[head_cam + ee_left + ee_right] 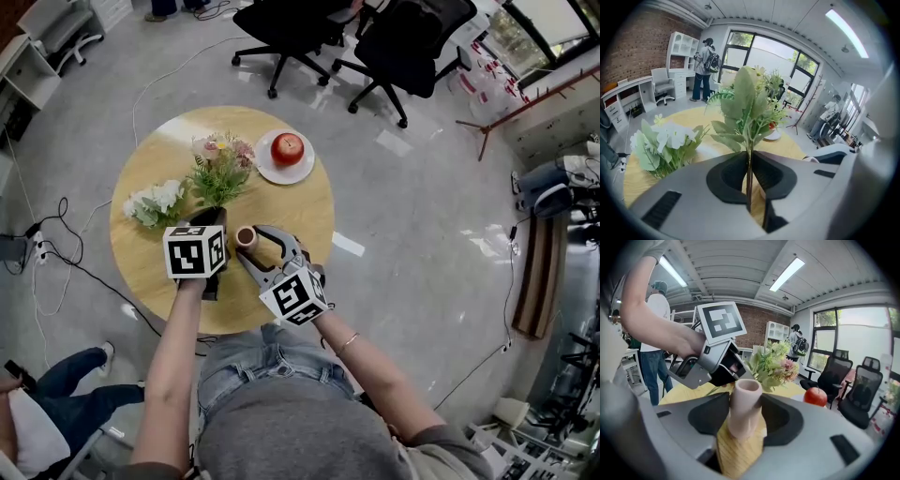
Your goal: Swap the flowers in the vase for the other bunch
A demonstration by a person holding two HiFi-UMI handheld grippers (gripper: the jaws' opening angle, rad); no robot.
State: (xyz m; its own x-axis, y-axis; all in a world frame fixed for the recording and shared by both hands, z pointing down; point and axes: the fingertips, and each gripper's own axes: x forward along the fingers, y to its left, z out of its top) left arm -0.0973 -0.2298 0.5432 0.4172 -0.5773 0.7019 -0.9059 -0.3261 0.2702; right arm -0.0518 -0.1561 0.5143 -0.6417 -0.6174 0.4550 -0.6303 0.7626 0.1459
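Fingers (pixel 725 178) of the left gripper (pixel 749 161) are pressing together on the thin stems of one pink and green bunch (pixel 750 108), pinching them so the leaves and blooms are standing upright above the jaws. Seen from the head view, this left gripper (pixel 208 218) is holding the pink and green bunch (pixel 222 167) just to the left of the single vase (pixel 246 236), with the flower heads rising beyond it. Fingers (pixel 707 420) of the right gripper (pixel 745 416) are closing on either side of the vase (pixel 744 408), one pad touching each side of its pale pink body, and the vase is standing upright on the round wooden table (pixel 305 220) with its open mouth facing up. Two bunches are showing in all: the second, a white bunch (pixel 155 202), is lying on the table to the left of the vase, apart from it. One red apple (pixel 287 148) is sitting on one white plate (pixel 266 170) beyond the vase and slightly to its right. Two black office chairs (pixel 281 28) are standing on the floor well beyond the vase, past the table's far edge. One person (pixel 705 61) wearing a backpack is standing far behind the vase, near the windows.
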